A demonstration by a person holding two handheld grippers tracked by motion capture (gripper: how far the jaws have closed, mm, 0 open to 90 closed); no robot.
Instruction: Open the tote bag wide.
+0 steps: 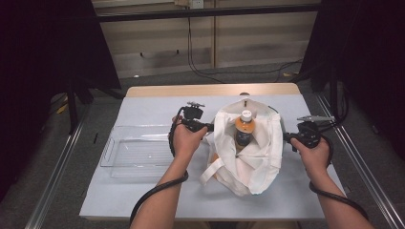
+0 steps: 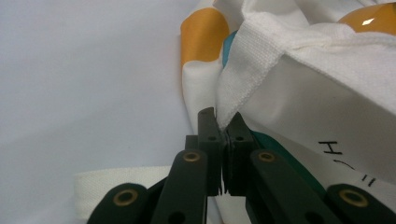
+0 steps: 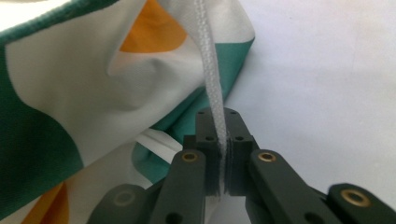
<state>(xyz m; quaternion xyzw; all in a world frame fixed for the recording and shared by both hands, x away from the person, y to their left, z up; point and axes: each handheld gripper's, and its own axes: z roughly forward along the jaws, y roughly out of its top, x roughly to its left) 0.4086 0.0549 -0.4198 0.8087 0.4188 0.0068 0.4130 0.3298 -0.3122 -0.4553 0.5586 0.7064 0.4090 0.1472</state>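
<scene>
A white cloth bag (image 1: 260,160) with orange and teal patches stands open in the middle of the table. Inside it a bottle (image 1: 245,129) with a white cap and an orange top stands upright. My left gripper (image 1: 210,127) is at the bag's left side, and in the left gripper view it (image 2: 223,122) is shut on the hemmed rim (image 2: 261,65) of the bag. My right gripper (image 1: 287,137) is at the bag's right side. In the right gripper view it (image 3: 223,122) is shut on the thin white edge (image 3: 210,70) of the bag. The mouth of the bag is held spread between the two.
A clear plastic tray (image 1: 136,152) lies on the pale table cover (image 1: 143,200) to the left of the bag, close to my left hand. A bag strap (image 1: 212,171) trails toward the front. Black stands and cables flank the table.
</scene>
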